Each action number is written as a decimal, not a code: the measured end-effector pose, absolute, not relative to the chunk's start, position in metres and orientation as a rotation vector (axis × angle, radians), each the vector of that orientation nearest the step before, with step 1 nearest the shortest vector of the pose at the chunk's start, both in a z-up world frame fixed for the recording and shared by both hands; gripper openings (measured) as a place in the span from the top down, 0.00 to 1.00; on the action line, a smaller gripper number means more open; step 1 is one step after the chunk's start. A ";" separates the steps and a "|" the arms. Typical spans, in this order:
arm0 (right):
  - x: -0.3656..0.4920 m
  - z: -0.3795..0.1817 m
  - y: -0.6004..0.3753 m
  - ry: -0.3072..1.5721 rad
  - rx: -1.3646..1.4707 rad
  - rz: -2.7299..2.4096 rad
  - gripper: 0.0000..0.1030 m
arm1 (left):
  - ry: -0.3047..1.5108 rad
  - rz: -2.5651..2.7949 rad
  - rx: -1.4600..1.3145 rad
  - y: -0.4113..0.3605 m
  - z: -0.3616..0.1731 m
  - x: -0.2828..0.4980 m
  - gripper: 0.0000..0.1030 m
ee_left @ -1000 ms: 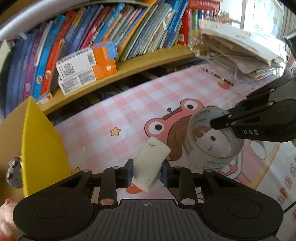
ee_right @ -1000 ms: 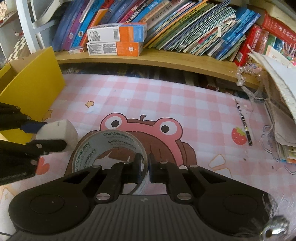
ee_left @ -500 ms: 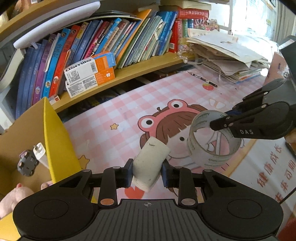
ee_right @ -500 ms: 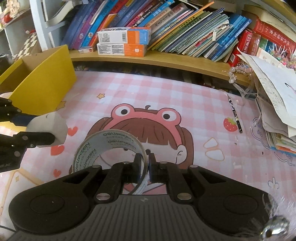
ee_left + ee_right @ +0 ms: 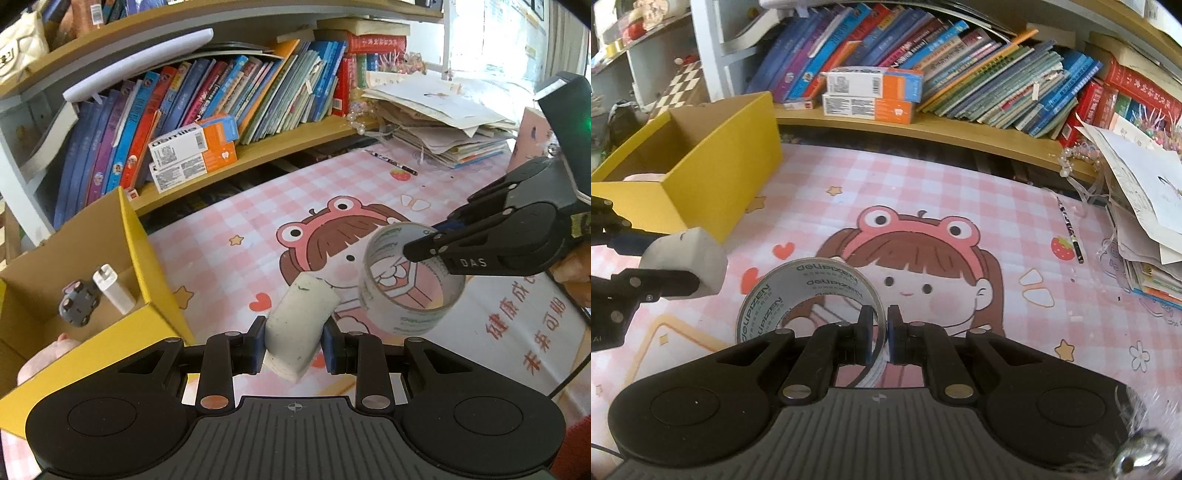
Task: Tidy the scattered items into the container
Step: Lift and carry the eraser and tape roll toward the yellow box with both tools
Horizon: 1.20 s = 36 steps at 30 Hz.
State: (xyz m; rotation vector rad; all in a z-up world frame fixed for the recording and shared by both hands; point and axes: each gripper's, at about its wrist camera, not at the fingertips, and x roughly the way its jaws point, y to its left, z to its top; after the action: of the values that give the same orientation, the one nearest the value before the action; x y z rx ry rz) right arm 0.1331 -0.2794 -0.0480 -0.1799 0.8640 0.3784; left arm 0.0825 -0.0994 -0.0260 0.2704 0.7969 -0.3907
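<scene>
My left gripper (image 5: 293, 341) is shut on a white eraser block (image 5: 299, 325), held above the pink mat just right of the yellow cardboard box (image 5: 146, 243). From the right wrist view the same eraser (image 5: 685, 264) shows at the left, with the box (image 5: 716, 166) behind it. My right gripper (image 5: 878, 330) is shut on the wall of a clear tape roll (image 5: 809, 295), lifted off the mat. That tape roll (image 5: 410, 284) hangs at the right of the left wrist view. Inside the box lie a white charger plug (image 5: 112, 290), a small grey toy (image 5: 79, 304) and something pink.
A wooden shelf (image 5: 923, 127) of books runs along the back with two orange-and-white cartons (image 5: 873, 94). A pile of papers (image 5: 443, 122) sits at the right. A pencil (image 5: 1069, 229) lies on the mat near a strawberry print.
Both grippers have risen and pulled back from the mat with their objects. The inside of the yellow box has come into the left wrist view.
</scene>
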 end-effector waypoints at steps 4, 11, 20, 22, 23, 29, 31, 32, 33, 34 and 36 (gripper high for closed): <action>0.122 -0.043 -0.270 0.856 -0.187 0.385 0.92 | 0.790 -0.398 0.263 -0.091 -0.023 0.070 0.72; 0.106 -0.036 -0.253 0.846 -0.207 0.381 0.92 | 0.778 -0.404 0.251 -0.072 -0.020 0.056 0.72; 0.090 -0.027 -0.226 0.823 -0.222 0.376 0.92 | 0.752 -0.410 0.234 -0.043 -0.011 0.041 0.72; 0.086 -0.026 -0.219 0.819 -0.224 0.379 0.92 | 0.749 -0.413 0.232 -0.037 -0.010 0.039 0.72; 0.085 -0.025 -0.215 0.818 -0.225 0.382 0.92 | 0.747 -0.413 0.232 -0.035 -0.009 0.037 0.72; 0.078 -0.019 -0.193 0.806 -0.229 0.398 0.92 | 0.723 -0.418 0.224 -0.013 0.000 0.030 0.72; 0.076 -0.016 -0.184 0.801 -0.232 0.405 0.92 | 0.714 -0.417 0.221 -0.006 0.002 0.029 0.72; 0.075 -0.014 -0.180 0.798 -0.234 0.409 0.92 | 0.710 -0.415 0.219 -0.002 0.003 0.028 0.72; 0.075 -0.013 -0.176 0.795 -0.237 0.413 0.92 | 0.706 -0.413 0.217 0.001 0.005 0.027 0.72; 0.074 -0.011 -0.172 0.792 -0.240 0.417 0.92 | 0.702 -0.411 0.213 0.005 0.006 0.026 0.72; 0.072 -0.007 -0.164 0.786 -0.245 0.426 0.92 | 0.688 -0.407 0.202 0.013 0.009 0.023 0.73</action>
State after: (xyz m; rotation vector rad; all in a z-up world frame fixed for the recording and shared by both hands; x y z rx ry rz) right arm 0.0721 -0.1644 -0.0073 -0.2455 0.7859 0.4265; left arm 0.0229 0.0125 0.0090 0.2022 0.6884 -0.4066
